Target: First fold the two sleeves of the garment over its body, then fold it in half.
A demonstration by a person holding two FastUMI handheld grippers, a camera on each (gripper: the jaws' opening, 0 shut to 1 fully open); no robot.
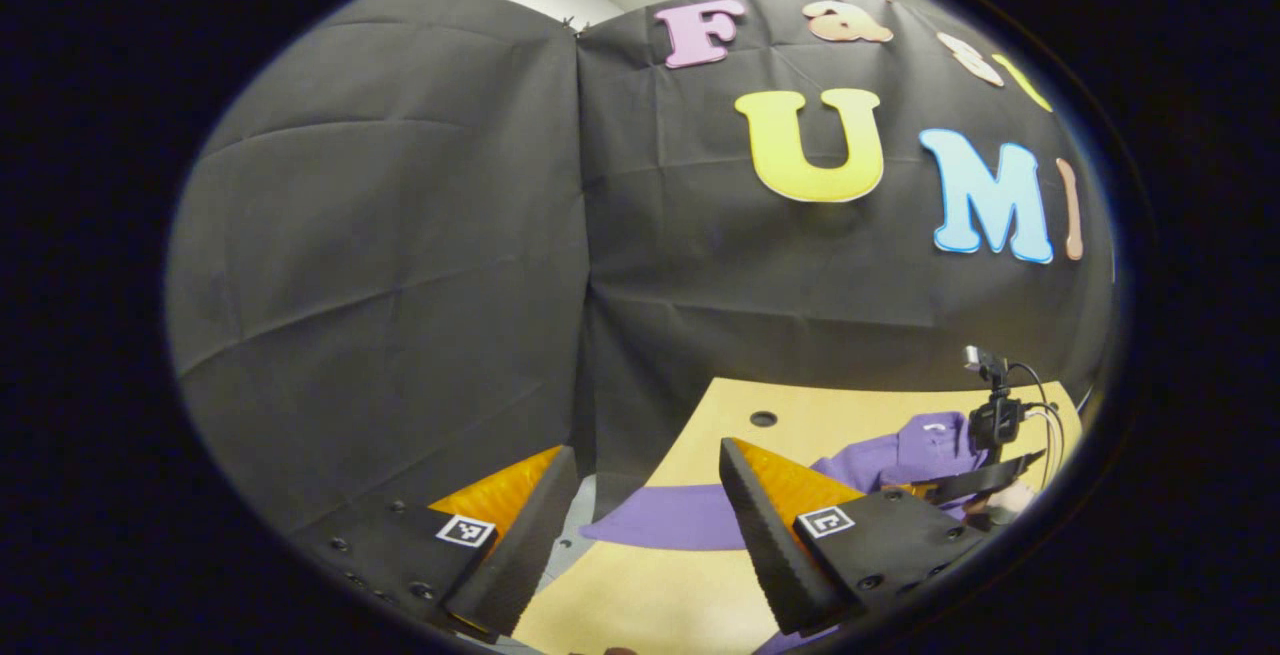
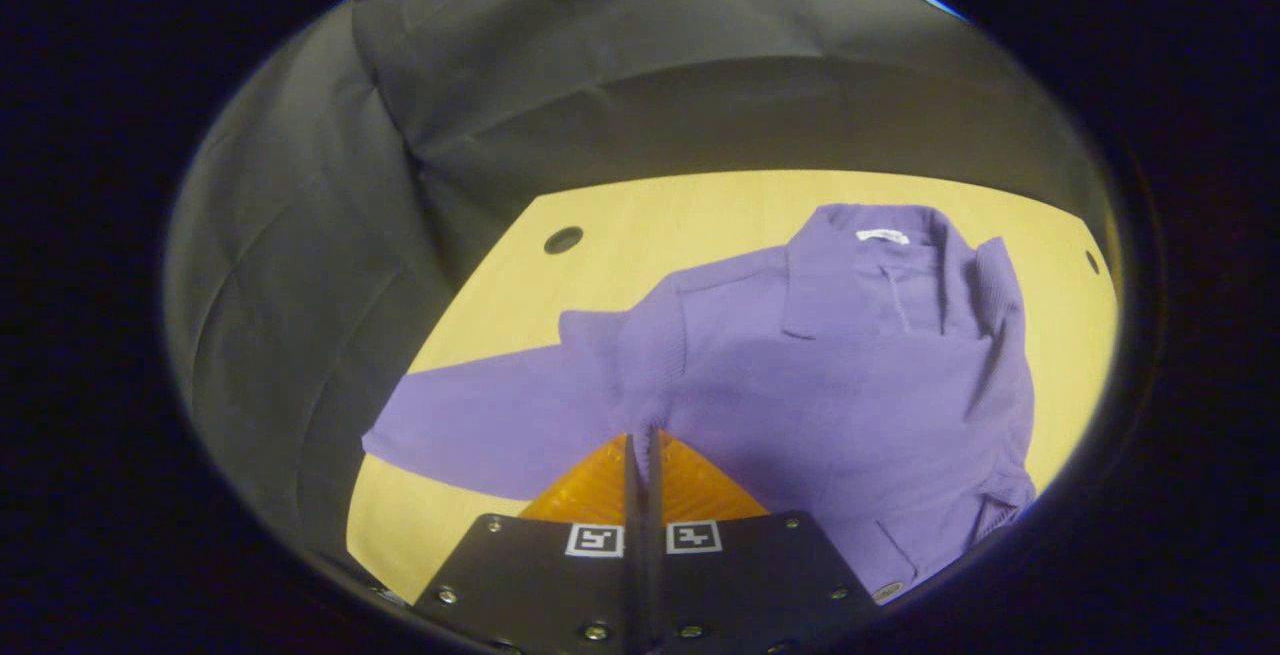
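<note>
Black booth cloth backs the desk (image 2: 500, 315) where the purple polo shirt (image 2: 820, 375) lies just ahead of the closed, empty right hand-held gripper (image 2: 641, 435); the open left hand-held gripper (image 1: 650, 525) should pinch the outstretched sleeve (image 1: 660, 520) near its cuff.

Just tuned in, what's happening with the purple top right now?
The purple garment lies on the wooden table. One sleeve is spread out to the side; the other already looks folded over the body. The right gripper is shut above the garment, the left gripper open near the spread sleeve.
</note>
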